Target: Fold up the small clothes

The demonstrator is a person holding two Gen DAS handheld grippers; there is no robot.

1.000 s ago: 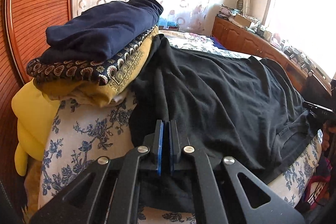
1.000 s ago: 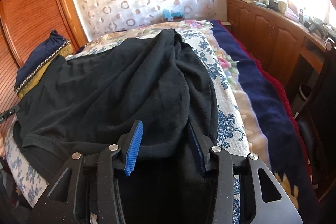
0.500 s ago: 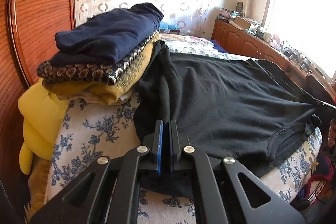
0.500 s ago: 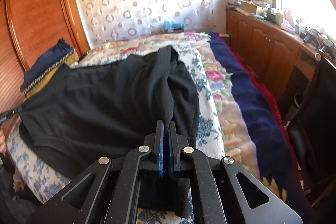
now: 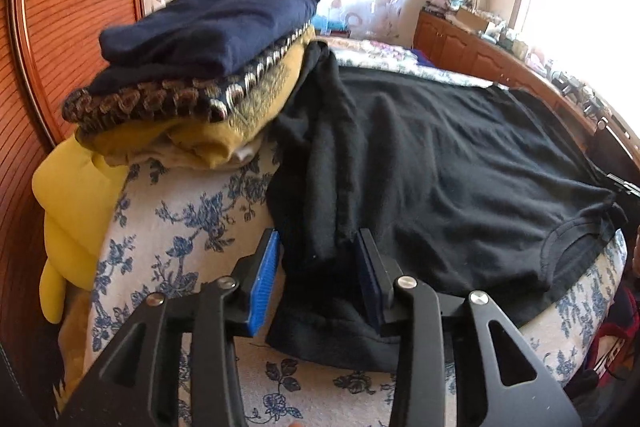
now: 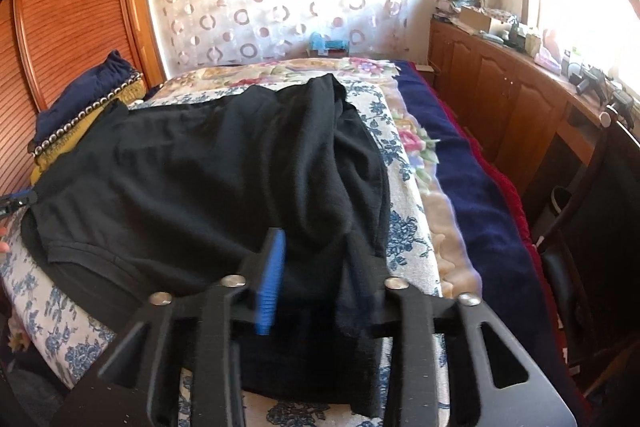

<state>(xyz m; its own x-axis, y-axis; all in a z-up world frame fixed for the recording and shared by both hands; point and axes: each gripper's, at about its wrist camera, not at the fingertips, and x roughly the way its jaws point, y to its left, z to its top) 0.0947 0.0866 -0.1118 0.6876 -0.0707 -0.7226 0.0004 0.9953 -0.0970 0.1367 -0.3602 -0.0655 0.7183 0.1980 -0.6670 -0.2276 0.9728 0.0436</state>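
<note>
A black T-shirt (image 5: 440, 163) lies spread flat on the floral bedspread (image 5: 180, 219), neckline toward me. It also shows in the right wrist view (image 6: 208, 179). My left gripper (image 5: 318, 267) is open, its blue-padded jaws standing either side of the shirt's left sleeve, which lies loose between them. My right gripper (image 6: 316, 267) is open too, jaws either side of the right sleeve fold. Neither holds the cloth.
A stack of folded clothes (image 5: 200, 67) in navy, patterned and mustard sits at the left by the wooden headboard (image 5: 60, 27), with a yellow cushion (image 5: 68, 219) below. A navy blanket (image 6: 472, 187) and wooden cabinets (image 6: 500, 87) run along the right.
Both grippers were shut on the sleeves half a second ago and have opened, letting the shirt go. The shirt now lies flatter on the bed.
</note>
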